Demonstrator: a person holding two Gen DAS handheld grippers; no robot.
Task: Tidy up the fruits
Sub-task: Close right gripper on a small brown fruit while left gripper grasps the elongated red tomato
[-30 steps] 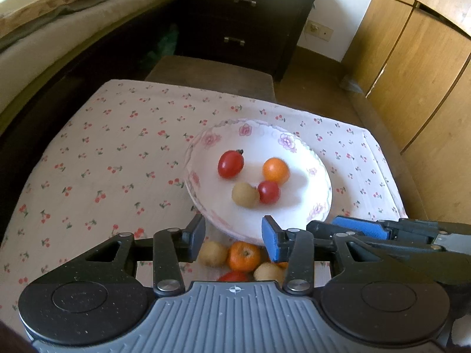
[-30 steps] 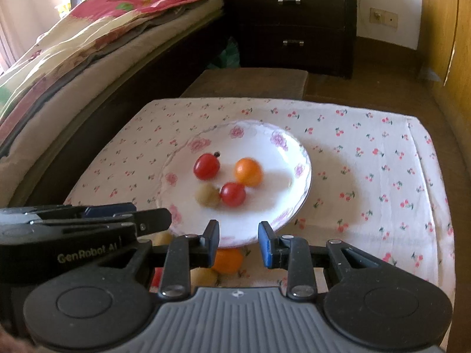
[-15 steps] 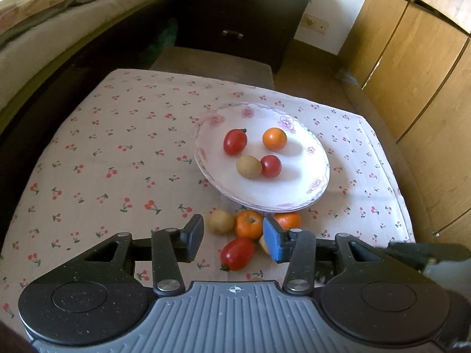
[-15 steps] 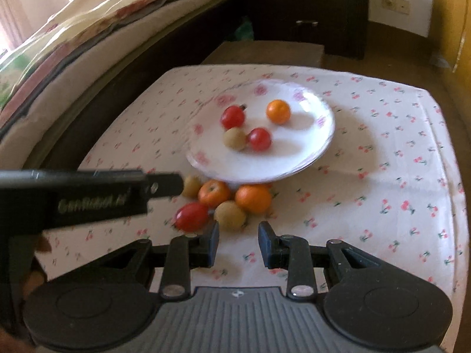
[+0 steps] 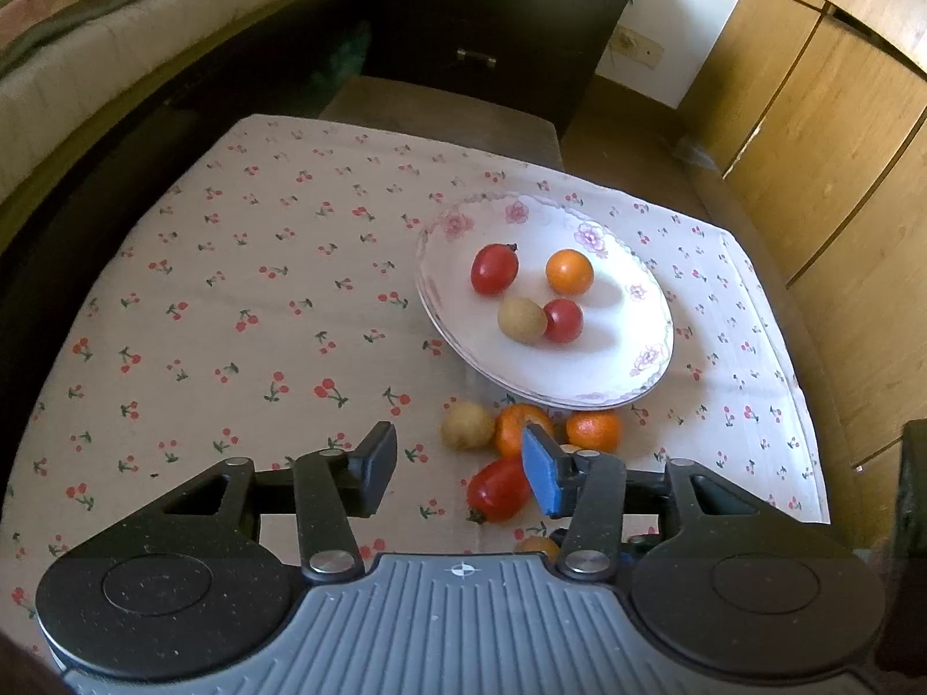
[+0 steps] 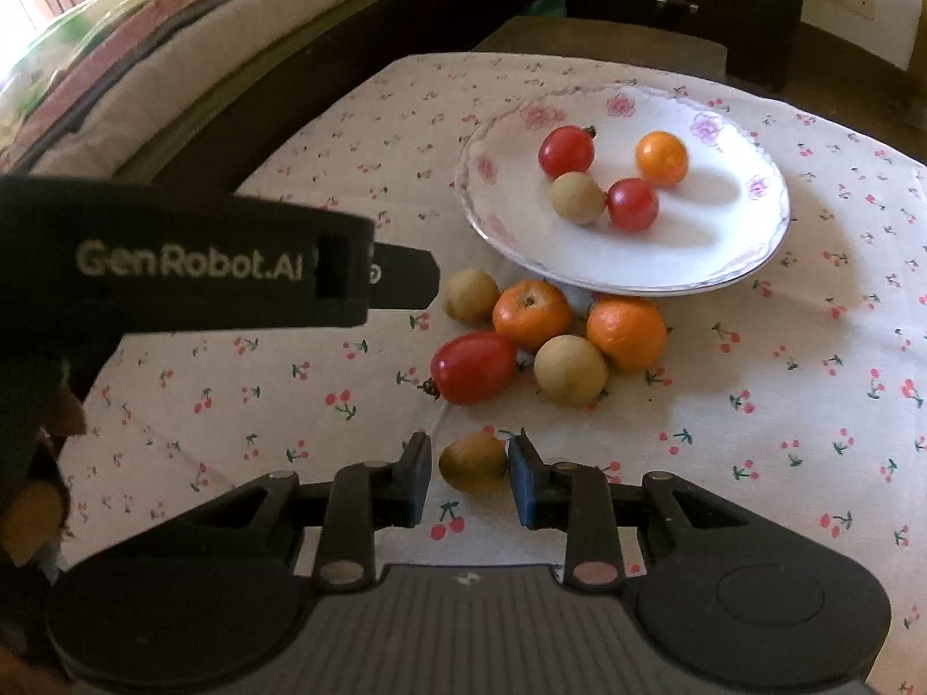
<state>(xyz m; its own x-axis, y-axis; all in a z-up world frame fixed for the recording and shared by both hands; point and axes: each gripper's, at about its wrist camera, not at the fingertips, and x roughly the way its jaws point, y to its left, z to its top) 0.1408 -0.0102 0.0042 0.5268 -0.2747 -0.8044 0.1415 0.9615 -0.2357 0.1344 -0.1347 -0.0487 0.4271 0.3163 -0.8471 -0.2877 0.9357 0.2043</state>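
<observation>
A white floral plate (image 5: 614, 359) (image 6: 683, 255) holds two red tomatoes, a small orange and a tan fruit. In front of it on the cloth lie two oranges (image 6: 531, 313), a long red tomato (image 6: 474, 366) (image 5: 499, 487) and tan fruits (image 6: 570, 368). One more tan fruit (image 6: 474, 461) lies apart, nearest me, between the open fingers of my right gripper (image 6: 470, 478), which hovers above it. My left gripper (image 5: 460, 472) is open and empty above the cloth, left of the loose pile; its body shows in the right wrist view (image 6: 232, 272).
The table wears a cherry-print cloth (image 5: 232, 313). A bed (image 5: 116, 58) runs along the left, a dark drawer chest (image 5: 492, 29) stands at the back, and wooden cupboard doors (image 5: 840, 174) line the right. A brown stool (image 5: 440, 116) sits behind the table.
Both grippers have pulled back and risen, so the loose fruit pile in front of the plate now shows. A tan fruit near the front edge has come into view between my right fingers.
</observation>
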